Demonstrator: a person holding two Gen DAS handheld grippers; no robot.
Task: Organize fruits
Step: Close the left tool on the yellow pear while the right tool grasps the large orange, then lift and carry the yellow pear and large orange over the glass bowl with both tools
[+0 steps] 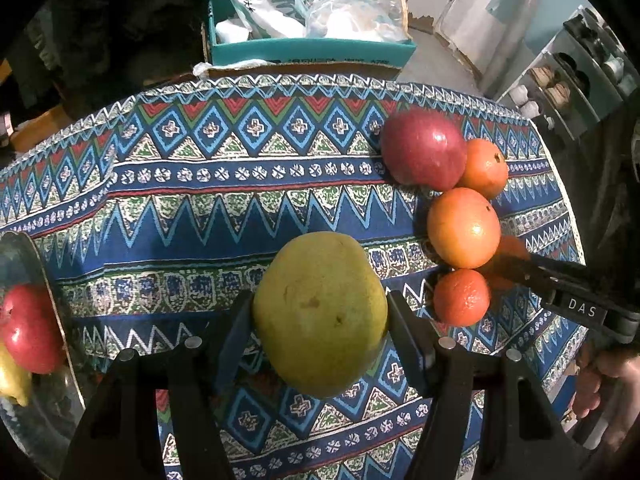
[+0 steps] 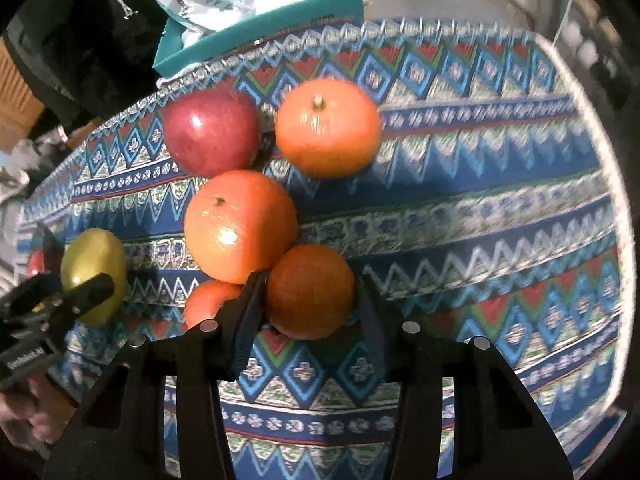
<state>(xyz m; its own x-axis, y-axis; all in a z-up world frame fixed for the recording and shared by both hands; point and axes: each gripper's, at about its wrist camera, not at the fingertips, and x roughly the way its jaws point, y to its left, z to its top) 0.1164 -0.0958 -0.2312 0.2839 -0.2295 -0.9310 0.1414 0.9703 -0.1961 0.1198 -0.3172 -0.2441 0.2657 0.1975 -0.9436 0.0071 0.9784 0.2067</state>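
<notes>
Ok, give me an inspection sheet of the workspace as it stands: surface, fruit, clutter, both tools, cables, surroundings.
Surface: round table under a blue patterned zigzag cloth.
Job's things: yellow-green pear; dark red apple; four orange citrus fruits clustered beside it, one being the rough-skinned orange; glass plate at the left edge holding a red apple.
Clutter: teal cardboard box of plastic bags behind the table.
Grippers: left tool clamps the pear; right tool closed on the rough-skinned orange.
Cables: nothing seen.
Surroundings: shoe rack at the right, pale wall.
</notes>
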